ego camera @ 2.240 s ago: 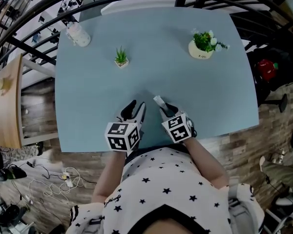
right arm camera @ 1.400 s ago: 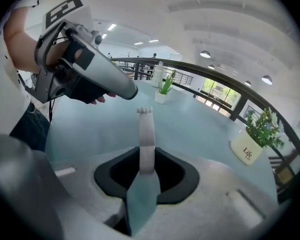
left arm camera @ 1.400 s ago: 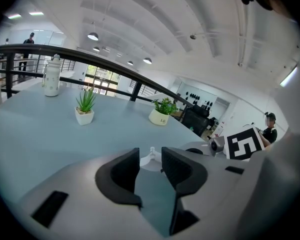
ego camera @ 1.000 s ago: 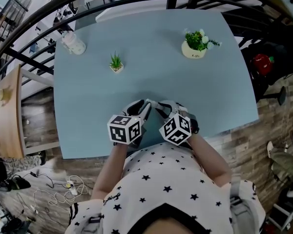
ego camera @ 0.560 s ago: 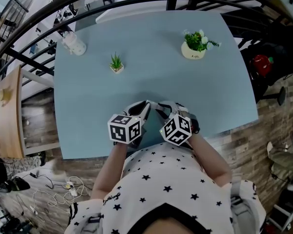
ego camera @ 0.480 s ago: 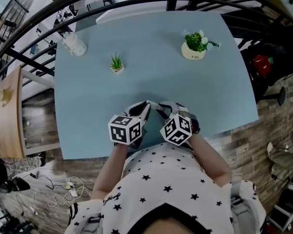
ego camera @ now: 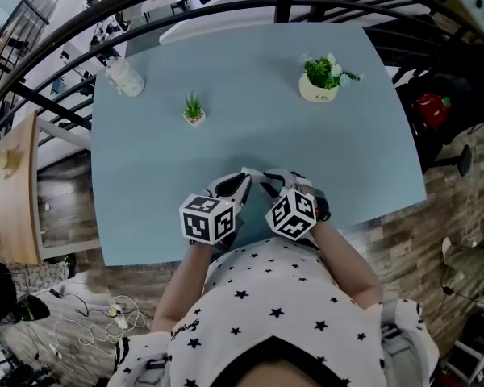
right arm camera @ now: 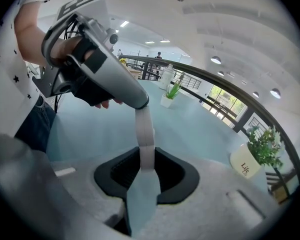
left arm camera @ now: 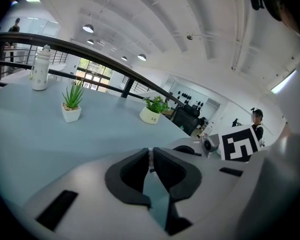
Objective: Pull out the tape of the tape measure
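Note:
A slim white tape measure [right arm camera: 145,130] stands on edge between the pads of my right gripper [right arm camera: 146,156], which is shut on it. Its far end reaches the tips of my left gripper [right arm camera: 138,103]. In the left gripper view, a thin white tape end [left arm camera: 150,157] sits in the narrow slit of my left gripper [left arm camera: 151,153], whose jaws are closing and pinching it. In the head view both grippers meet tip to tip over the near part of the blue table [ego camera: 145,176]: left gripper [ego camera: 242,181], right gripper [ego camera: 264,177].
Farther back on the table stand a small green plant in a white pot [ego camera: 194,108], a flowering plant in a cream pot [ego camera: 319,82] and a white bottle [ego camera: 126,77]. A black railing [ego camera: 226,2] curves behind the table. My torso is at the table's near edge.
The two grippers have drawn together, tips touching. The left gripper's jaws have narrowed onto the tape end. The right gripper keeps its hold on the tape measure.

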A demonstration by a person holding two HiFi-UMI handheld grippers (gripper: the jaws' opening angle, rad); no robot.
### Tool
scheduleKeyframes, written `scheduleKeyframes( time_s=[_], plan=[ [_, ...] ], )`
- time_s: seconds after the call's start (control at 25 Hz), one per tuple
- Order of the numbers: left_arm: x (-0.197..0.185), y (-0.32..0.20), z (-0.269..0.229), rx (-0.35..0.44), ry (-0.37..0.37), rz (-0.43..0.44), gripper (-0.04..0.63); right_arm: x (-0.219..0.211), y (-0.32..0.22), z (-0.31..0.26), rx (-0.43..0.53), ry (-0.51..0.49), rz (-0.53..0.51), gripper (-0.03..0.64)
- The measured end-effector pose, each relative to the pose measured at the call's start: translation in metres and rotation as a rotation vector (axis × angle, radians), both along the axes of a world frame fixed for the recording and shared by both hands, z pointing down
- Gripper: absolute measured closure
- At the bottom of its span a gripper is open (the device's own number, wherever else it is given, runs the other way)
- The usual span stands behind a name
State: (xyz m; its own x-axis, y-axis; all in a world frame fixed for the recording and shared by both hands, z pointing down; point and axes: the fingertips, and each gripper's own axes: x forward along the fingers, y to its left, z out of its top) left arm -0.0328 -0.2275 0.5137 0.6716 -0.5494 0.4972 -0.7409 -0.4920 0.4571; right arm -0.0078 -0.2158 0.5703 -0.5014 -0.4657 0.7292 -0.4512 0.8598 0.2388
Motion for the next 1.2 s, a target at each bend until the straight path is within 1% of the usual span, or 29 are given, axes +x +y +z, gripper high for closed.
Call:
scheduleKeyframes(
  time_s=[0.2, 0.44, 0.6, 0.84, 1.04, 1.2],
  plan=[
    [-0.003, -0.001, -0.010, 0.021, 0.009, -0.008, 0.561, 0.011, -0.005, 0.005, -0.006, 0.012, 0.025, 0.522],
    [-0.002, 0.000, -0.013, 0.031, -0.002, 0.006, 0.561, 0.019, -0.011, 0.007, 0.022, 0.059, 0.002, 0.522],
    [-0.001, 0.001, -0.015, 0.046, -0.020, 0.011, 0.561, 0.020, -0.013, 0.008, 0.028, 0.066, -0.006, 0.522],
    [-0.012, -0.002, -0.026, 0.083, -0.022, -0.022, 0.561, 0.033, -0.022, 0.011, 0.020, 0.079, 0.026, 0.522],
    [-0.016, -0.006, -0.033, 0.106, -0.028, -0.037, 0.561, 0.034, -0.033, 0.006, 0.062, 0.123, -0.013, 0.522],
    [-0.018, -0.006, -0.039, 0.149, -0.069, -0.048, 0.561, 0.036, -0.043, 0.006, 0.082, 0.149, -0.020, 0.522]
  ],
)
